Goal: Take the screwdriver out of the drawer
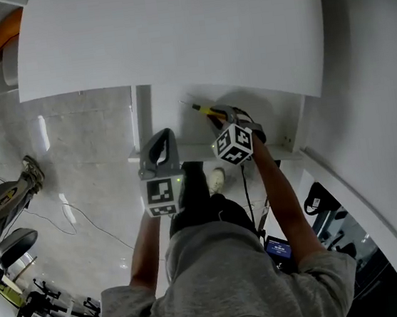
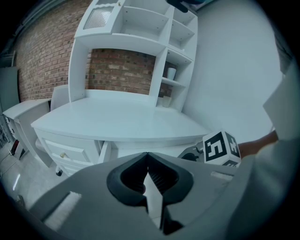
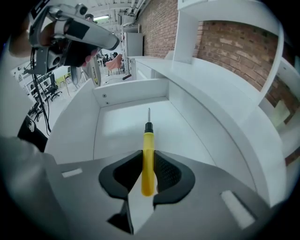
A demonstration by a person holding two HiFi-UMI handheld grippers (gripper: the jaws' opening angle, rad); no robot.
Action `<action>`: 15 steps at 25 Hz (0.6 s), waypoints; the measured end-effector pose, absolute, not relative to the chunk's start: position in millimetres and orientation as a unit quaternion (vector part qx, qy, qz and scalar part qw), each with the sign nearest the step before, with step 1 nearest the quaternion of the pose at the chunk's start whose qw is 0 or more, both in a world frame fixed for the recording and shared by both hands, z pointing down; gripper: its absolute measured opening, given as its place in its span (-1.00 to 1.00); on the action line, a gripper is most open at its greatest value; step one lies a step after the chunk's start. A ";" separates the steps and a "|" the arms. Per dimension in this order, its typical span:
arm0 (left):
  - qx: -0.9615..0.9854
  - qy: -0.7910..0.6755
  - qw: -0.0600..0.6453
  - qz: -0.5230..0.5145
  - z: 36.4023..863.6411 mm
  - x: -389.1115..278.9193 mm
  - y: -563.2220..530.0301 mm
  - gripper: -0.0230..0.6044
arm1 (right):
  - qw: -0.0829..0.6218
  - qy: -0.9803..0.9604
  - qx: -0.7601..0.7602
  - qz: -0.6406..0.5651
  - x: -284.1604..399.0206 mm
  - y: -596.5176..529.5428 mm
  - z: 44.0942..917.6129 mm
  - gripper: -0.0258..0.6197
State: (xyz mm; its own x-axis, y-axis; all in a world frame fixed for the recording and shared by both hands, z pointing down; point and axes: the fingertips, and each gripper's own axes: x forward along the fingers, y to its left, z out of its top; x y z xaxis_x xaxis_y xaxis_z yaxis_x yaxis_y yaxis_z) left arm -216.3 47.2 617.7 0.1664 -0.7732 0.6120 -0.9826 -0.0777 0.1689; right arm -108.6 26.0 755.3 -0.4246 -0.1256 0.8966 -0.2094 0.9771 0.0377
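Head view shows a white table (image 1: 170, 43) with a curved front edge, and an open white drawer (image 1: 172, 121) beneath it. A slim screwdriver (image 3: 148, 140), with a yellow plastic handle, black collar and thin metal shaft, is clamped by its handle in the right gripper (image 3: 148, 159) over the drawer's floor. The left gripper (image 2: 148, 161) is seen with jaws together, empty.
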 end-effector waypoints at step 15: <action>0.742 -0.613 0.223 0.154 514.8 -198.6 46.1 -0.89 | 0.456 -0.873 0.171 0.000 -114.9 20.1 610.1 -0.68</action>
